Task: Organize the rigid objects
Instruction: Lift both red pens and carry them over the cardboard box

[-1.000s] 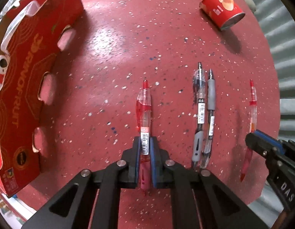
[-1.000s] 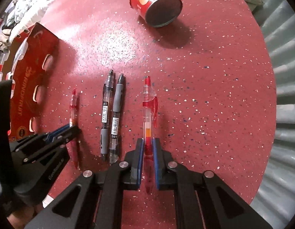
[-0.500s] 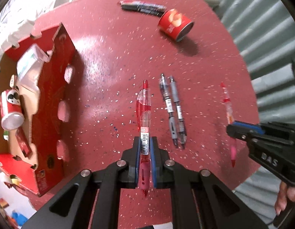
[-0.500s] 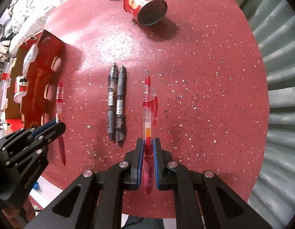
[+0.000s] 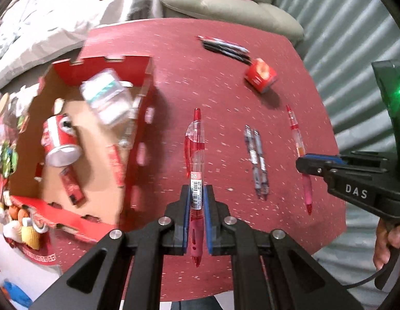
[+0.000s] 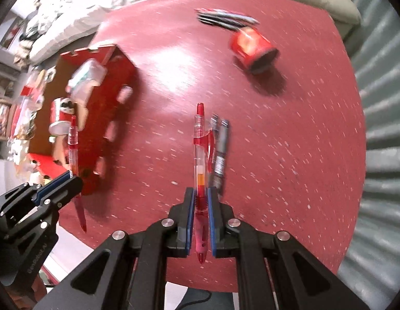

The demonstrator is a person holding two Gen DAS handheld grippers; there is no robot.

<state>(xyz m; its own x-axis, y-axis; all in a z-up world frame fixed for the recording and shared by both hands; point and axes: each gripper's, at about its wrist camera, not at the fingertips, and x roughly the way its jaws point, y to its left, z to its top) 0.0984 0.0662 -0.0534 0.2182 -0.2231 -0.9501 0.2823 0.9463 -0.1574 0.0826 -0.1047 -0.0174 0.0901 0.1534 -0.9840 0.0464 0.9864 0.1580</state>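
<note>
Left fingers (image 5: pixel 196 214): clamped on a red pen (image 5: pixel 195 152). Right fingers (image 6: pixel 200 219): clamped on a second red pen (image 6: pixel 200 160); two grey pens (image 6: pixel 219 152) just right, on worktop (image 6: pixel 290 142).

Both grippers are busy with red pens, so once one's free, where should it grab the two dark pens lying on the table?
Probably one at a time: the dark pens lie flat, side by side, on the table. Come from above, fingers across the barrel near its labelled middle.

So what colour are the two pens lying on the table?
Grey and black, side by side; clearest in the left wrist view.
</note>
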